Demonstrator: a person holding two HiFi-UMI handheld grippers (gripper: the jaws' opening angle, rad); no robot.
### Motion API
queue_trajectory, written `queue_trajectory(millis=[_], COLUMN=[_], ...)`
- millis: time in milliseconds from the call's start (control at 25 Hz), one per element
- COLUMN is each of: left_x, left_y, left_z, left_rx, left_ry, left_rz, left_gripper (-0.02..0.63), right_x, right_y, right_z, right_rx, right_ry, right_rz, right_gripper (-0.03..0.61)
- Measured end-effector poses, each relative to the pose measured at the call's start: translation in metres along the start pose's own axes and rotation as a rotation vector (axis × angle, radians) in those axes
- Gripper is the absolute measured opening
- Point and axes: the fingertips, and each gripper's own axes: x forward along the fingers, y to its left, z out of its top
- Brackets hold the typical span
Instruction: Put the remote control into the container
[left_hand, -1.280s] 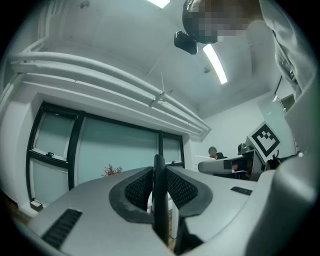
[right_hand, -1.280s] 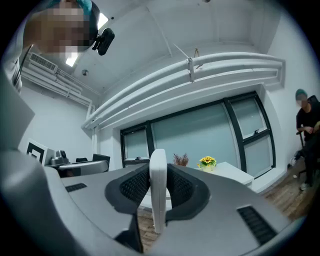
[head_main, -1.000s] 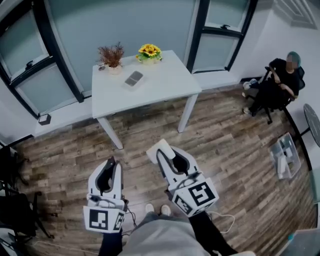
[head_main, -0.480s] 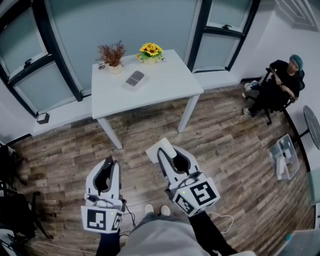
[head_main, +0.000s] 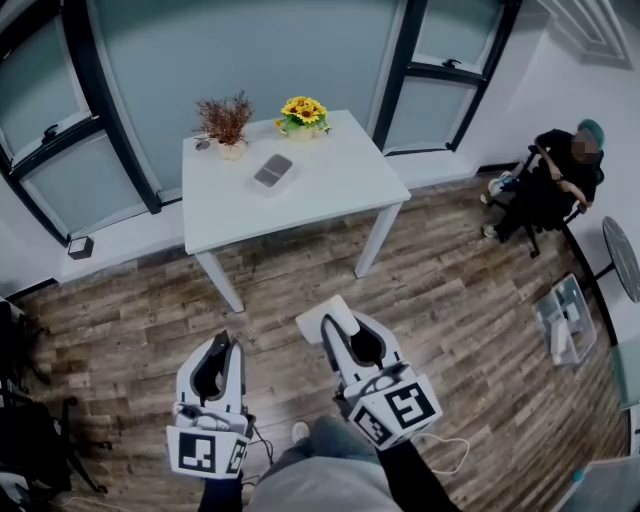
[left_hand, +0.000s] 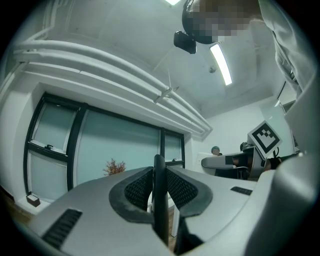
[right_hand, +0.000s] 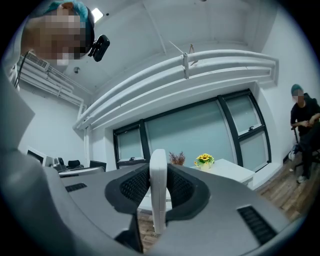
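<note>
Left gripper (left_hand: 159, 191) pinched thin dark slab (left_hand: 159, 220), remote by my guess: light, stiff, slick; mid-body grip safest. Right gripper (right_hand: 159, 192) pinched white slab (right_hand: 158, 160).

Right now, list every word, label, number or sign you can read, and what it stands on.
None: no words or numbers can be read.
Left gripper's cube and right gripper's cube: square black-and-white marker patterns, not text.
Grey thing on the table: too small to show any print.
</note>
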Motion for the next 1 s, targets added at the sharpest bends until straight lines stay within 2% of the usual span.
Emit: queue_trajectory(millis=[200,440,640,1000], left_x=[0.016,0.059,0.12,0.239], left_y=[0.007,0.028,0.053,0.081], left_z=[-0.005,-0.014,-0.015,-0.013], left_rx=[-0.005,-0.006,0.008,-0.022], left_ry=[0.0,0.006,-0.005,-0.022], left_rz=[-0.009,0.026,0.056,0.088], left_gripper=[0.083,0.083,0.083,0.083], right_x=[0.014,0.06,0.116,0.21], right_y=[-0.011,-0.042,-0.082,-0.168], right_z=[-0.004,-0.008,0.006,0.028], right_rx=[-0.004,0.013,0.014,0.018], right_ry=[0.007,0.008,-0.014,0.008], right_rz=[-0.005,0.021,0.035,0.067], right_gripper=[0.094,0.094,0.094,0.094])
